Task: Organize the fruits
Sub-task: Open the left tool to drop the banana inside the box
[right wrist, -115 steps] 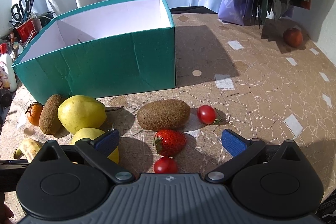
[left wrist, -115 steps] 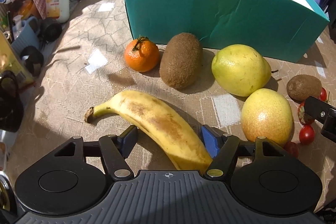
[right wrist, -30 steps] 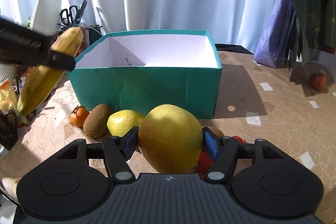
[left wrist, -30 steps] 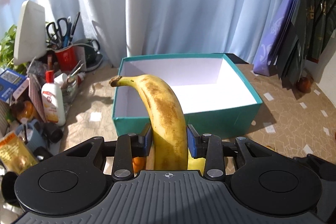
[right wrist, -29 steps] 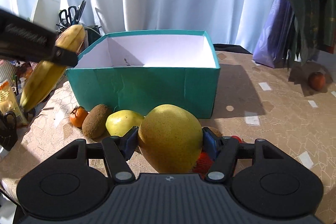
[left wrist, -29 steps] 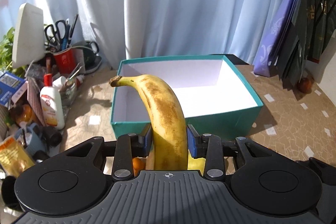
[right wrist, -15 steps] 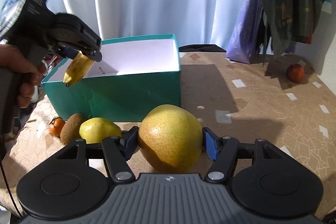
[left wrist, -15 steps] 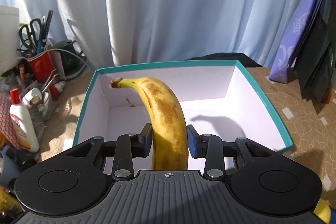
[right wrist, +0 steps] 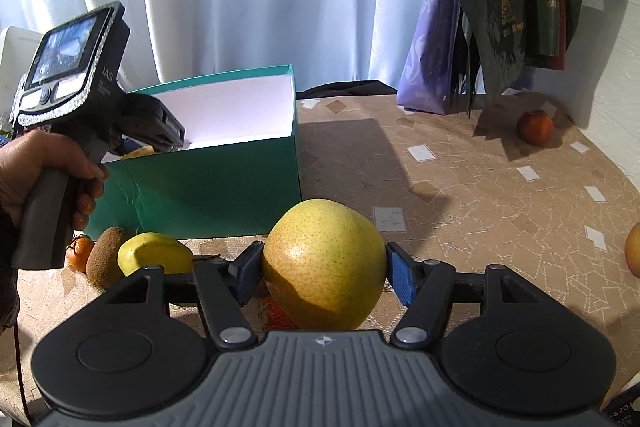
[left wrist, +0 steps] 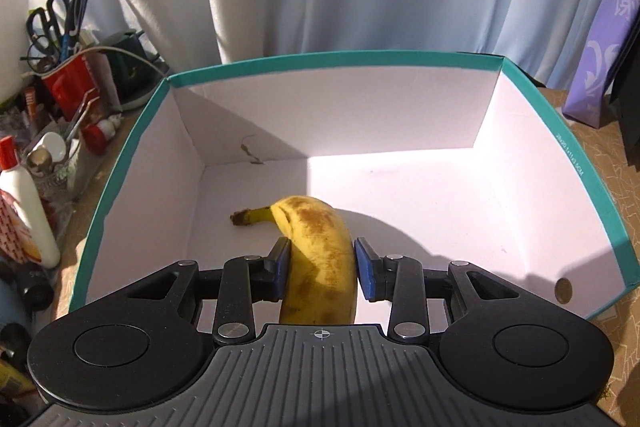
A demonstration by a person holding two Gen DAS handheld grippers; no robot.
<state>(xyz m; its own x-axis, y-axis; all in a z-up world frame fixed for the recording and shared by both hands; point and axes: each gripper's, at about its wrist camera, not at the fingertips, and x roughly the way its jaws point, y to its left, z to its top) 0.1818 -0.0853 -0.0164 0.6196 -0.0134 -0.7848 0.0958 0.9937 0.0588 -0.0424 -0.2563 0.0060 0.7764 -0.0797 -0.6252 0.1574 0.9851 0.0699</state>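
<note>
My left gripper [left wrist: 320, 269] is shut on a spotted yellow banana [left wrist: 316, 251] and holds it low inside the teal box [left wrist: 592, 195], stem toward the box's left wall. My right gripper [right wrist: 325, 273] is shut on a round yellow pear [right wrist: 324, 263], held above the table in front of the box [right wrist: 208, 187]. In the right wrist view the left gripper's body [right wrist: 84, 99] reaches over the box's left side. A second pear [right wrist: 154, 255], a kiwi [right wrist: 104, 251], a mandarin [right wrist: 78, 251] and a strawberry [right wrist: 274, 313] lie on the table before the box.
A cluttered desk corner with a red cup of scissors [left wrist: 66, 83] and a white bottle [left wrist: 24, 203] is left of the box. Purple and dark bags [right wrist: 480, 27] hang at the back right. A red fruit [right wrist: 534, 127] sits far right; another fruit [right wrist: 634, 251] at the right edge.
My left gripper has moved forward and down into the box, lowering the banana toward the floor of the box. My right gripper still holds the pear and has shifted slightly right.
</note>
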